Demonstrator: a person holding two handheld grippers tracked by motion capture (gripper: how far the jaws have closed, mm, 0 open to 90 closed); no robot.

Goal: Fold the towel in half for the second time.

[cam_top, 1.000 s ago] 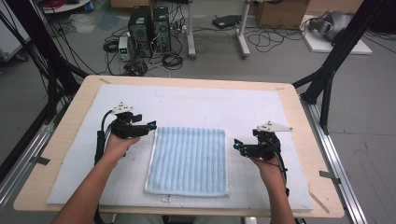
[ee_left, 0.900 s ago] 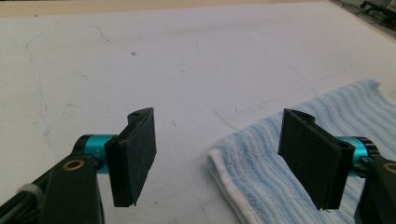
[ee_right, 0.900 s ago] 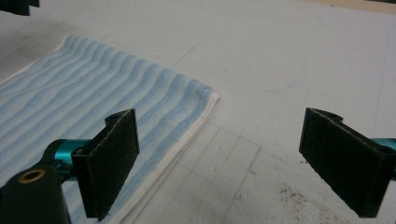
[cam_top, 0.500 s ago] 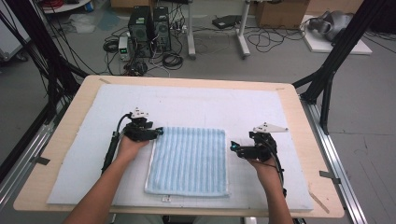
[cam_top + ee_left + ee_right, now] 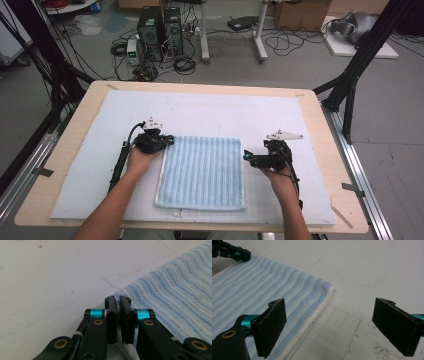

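Lying flat on the pale blue mat (image 5: pixel 210 112) is one striped light-blue towel (image 5: pixel 202 170), folded into a rectangle, with a white edge seen along its near and side borders. One wooden table (image 5: pixel 320 115) is covered by the mat, and the towel is placed near the middle of its front half.

Two grippers are counted, one held in each of the person's hands. The left gripper (image 5: pixel 169 140) is set at the towel's far left corner; in the left gripper view its two black jaws are seen drawn almost together, with just a thin slit between them, right at the towel corner (image 5: pixel 120 293). Whether cloth is pinched between them cannot be told, since the corner is hidden behind the jaw tips.

The right gripper (image 5: pixel 246 156) is held just beside the towel's right edge, roughly halfway down it. In the right gripper view its two padded jaws are spread wide, one above the towel (image 5: pixel 262 295) and the other above the bare mat (image 5: pixel 362 267), with the white border running between them. Nothing is gripped by them. The left gripper (image 5: pixel 242 255) is seen farther off at the towel's opposite far corner.

Two grey three-cornered plates are counted, one on top of each gripper.
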